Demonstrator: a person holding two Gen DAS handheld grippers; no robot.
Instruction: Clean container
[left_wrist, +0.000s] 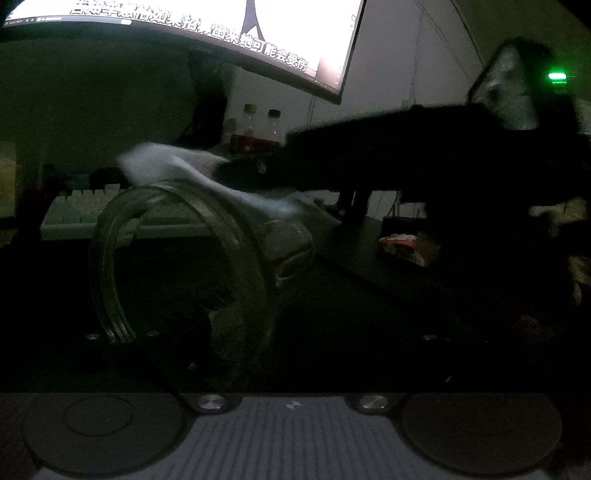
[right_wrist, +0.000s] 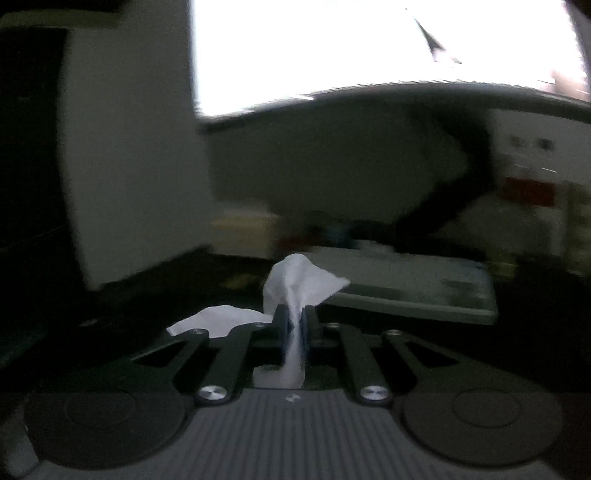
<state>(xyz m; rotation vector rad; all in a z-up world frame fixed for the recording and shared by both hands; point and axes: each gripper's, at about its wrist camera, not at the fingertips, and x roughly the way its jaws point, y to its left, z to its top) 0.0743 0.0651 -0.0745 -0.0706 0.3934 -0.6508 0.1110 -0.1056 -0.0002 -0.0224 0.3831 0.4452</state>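
Both views are dim, and the left claw's (left_wrist: 207, 332) fingers are lost in shadow; spread or gripping, I cannot tell. A clear glass container (left_wrist: 184, 258) lies tilted just ahead of it on the dark tabletop (left_wrist: 369, 295), seemingly empty. The right claw (right_wrist: 294, 325) is pressed together, pinching a white tissue (right_wrist: 299, 284). Beyond, a keyboard (left_wrist: 85, 214), two capped bottles (left_wrist: 258, 129), and a monitor (left_wrist: 221, 22) showing Chinese subtitles, partly cut off.
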